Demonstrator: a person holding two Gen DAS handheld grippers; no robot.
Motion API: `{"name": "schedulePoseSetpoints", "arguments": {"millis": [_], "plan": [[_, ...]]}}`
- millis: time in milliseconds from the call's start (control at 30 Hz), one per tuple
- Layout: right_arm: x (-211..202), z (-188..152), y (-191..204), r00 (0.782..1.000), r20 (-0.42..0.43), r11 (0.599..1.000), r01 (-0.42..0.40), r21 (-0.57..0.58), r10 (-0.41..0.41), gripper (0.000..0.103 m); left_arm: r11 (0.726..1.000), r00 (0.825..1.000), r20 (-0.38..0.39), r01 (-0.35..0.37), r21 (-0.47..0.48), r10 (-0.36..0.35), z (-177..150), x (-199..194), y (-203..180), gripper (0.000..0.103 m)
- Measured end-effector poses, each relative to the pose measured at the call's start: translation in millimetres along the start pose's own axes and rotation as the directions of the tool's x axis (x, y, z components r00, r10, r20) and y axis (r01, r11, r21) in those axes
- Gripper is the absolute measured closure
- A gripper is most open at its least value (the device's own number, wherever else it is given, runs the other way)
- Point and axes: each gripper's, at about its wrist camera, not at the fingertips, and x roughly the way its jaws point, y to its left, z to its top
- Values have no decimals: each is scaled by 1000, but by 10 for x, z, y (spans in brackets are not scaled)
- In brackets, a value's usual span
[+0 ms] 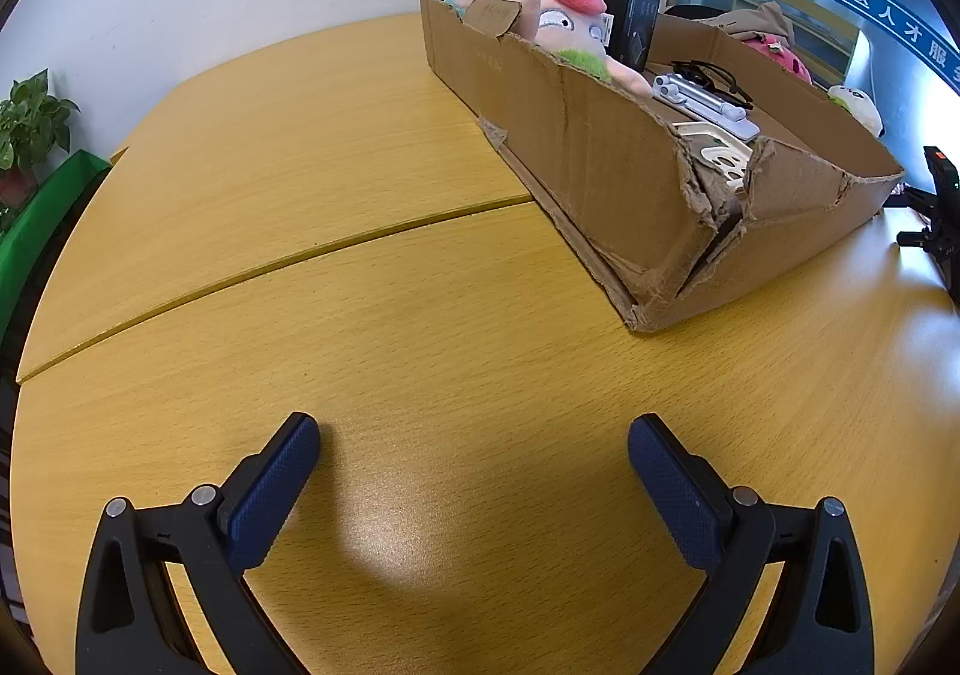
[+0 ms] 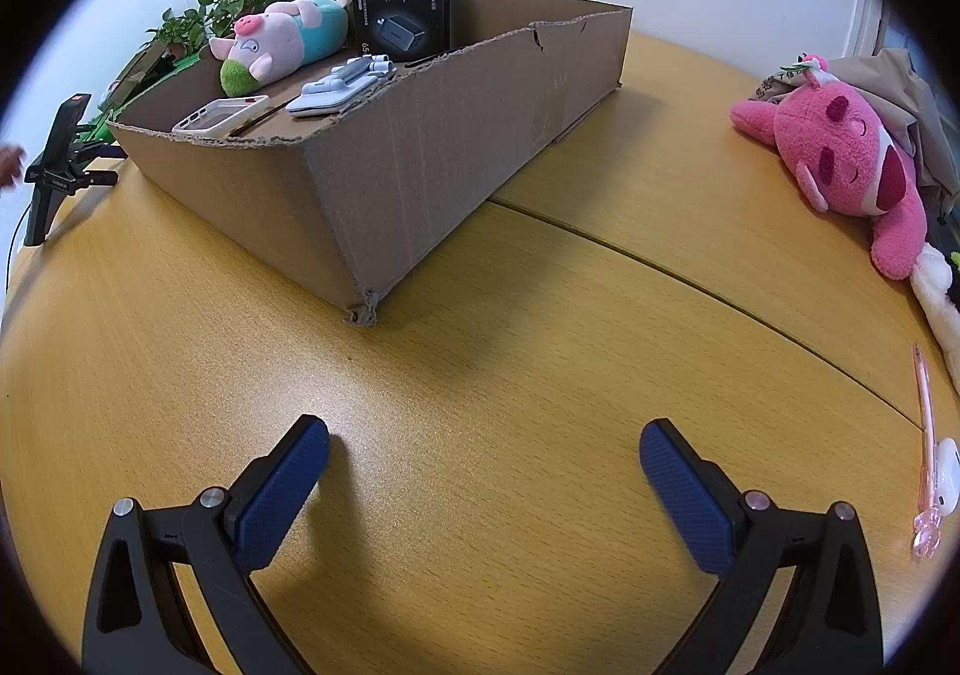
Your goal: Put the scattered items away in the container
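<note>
A torn cardboard box [image 1: 606, 177] stands on the wooden table [image 1: 372, 315]; it also shows in the right wrist view [image 2: 420, 147]. It holds a pink pig plush [image 2: 276, 42], a black charger package [image 2: 401, 18], a white folding stand [image 2: 336, 87], a phone case [image 2: 219, 114] and black glasses [image 1: 711, 75]. A pink bear plush [image 2: 852, 165] and a pink pen [image 2: 927, 447] lie on the table at the right. My left gripper [image 1: 474, 471] and right gripper [image 2: 483, 477] are both open and empty above bare table.
A black phone stand [image 2: 57, 165] stands left of the box, also at the right edge of the left wrist view [image 1: 936, 201]. A white plush [image 2: 942, 303] and beige cloth [image 2: 900, 93] lie by the bear. Potted plants [image 2: 240, 3] stand behind the box.
</note>
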Motion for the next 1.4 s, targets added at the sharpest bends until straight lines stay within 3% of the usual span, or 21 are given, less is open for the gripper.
{"name": "schedulePoseSetpoints", "arguments": {"millis": [1400], "plan": [[16, 46, 11, 1000, -3, 1000, 4, -3, -4, 0, 1000, 1000, 1, -3, -1, 3, 28, -15, 37, 0]]}}
